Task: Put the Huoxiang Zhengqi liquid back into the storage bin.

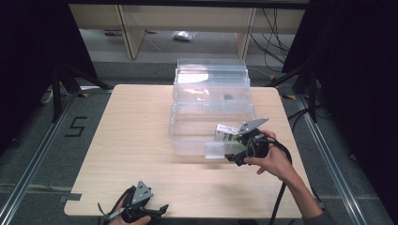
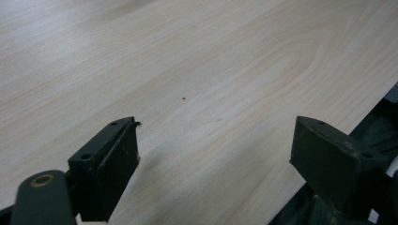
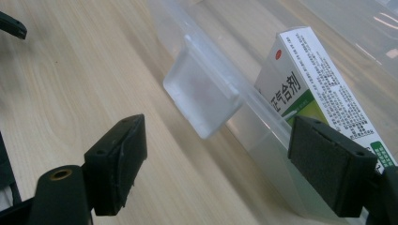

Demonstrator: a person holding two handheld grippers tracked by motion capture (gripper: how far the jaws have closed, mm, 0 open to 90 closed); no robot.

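The white-and-green printed cardboard medicine box (image 3: 315,89) leaned inside the clear plastic storage bin (image 1: 187,129), against its wall near the desk's (image 1: 131,140) right edge. The right gripper (image 3: 234,164) gaped wide, holding nothing, beside the bin's frosted latch (image 3: 202,96). The left gripper (image 2: 216,154) was open and empty. A careless sweep might have knocked the latch or toppled the box.

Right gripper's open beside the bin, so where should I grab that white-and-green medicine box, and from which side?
Grip the medicine box by its upper end, across its thin faces, coming from above. It leans tilted inside the clear bin, near the wall with the latch flap, so its lower part is walled off. The right gripper looks open wide enough; the box's thickness is hard to judge.
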